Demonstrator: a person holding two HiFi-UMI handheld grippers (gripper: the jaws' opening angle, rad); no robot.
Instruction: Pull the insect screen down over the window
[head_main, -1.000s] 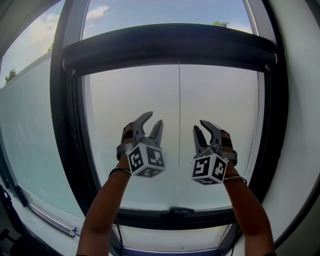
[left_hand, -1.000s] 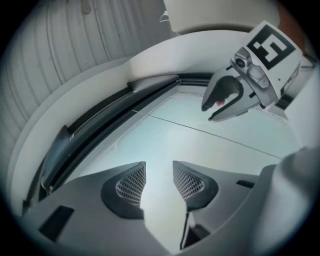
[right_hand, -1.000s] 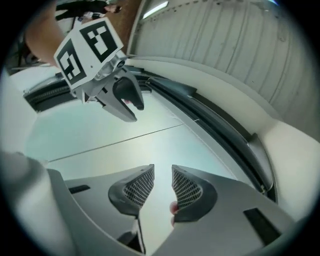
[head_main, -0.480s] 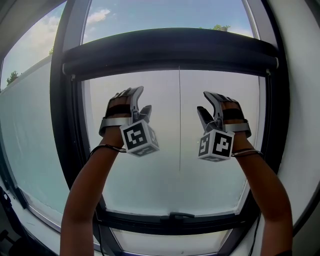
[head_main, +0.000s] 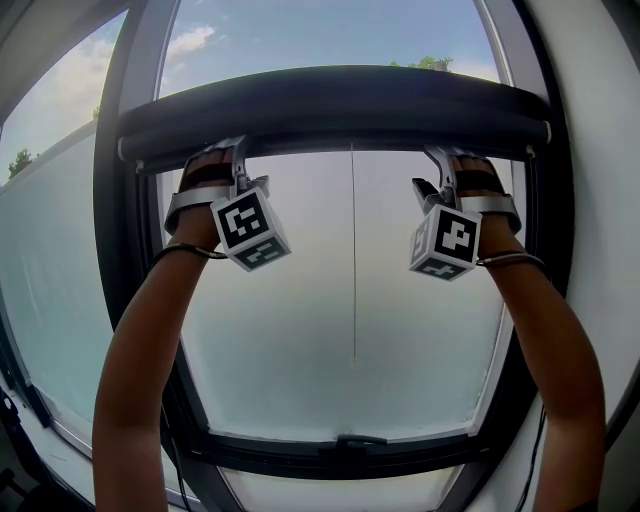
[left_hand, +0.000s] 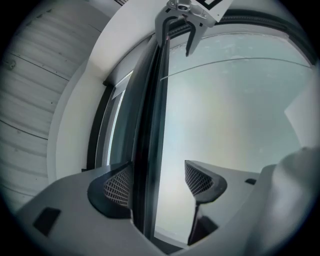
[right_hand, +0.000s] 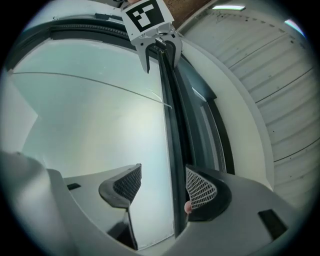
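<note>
Both arms are raised to the upper part of the window (head_main: 122, 300). The insect screen bar (head_main: 340, 105), a thick dark tube, is seen spanning the opening side to side. It is high up, well apart from the bottom frame w/ its small handle (head_main: 350, 441). Clear sky is seen above the bar and hazy pane (head_main: 290, 340) below it. A thin cord (head_main: 353, 260) is hung down the middle.

The L gripper (head_main: 237, 165) is held up at the bar's left part, w/ its marker cube just below. The R gripper (head_main: 443, 172) is held the same way at the bar's right part. In the head view the tips of both are partly hidden at the bar's lower edge.

In the L gripper view the fingers (left_hand: 116, 187) are spread wide, having just been opening. The bar (left_hand: 150, 125) is run btwn them, close beside one pad, and contact can't be told. The other pad is kept clearly apart. The R gripper (left_hand: 179, 22) is seen further along, astride the same bar.

The R gripper view is much the same. Its fingers (right_hand: 201, 190) are spread, also just opened wider, w/ the bar (right_hand: 172, 135) passed btwn them. The bar lies next to one pad and the other stands off over the pane. The L gripper (right_hand: 159, 47) is seen at the far end, likewise set over the bar.
</note>
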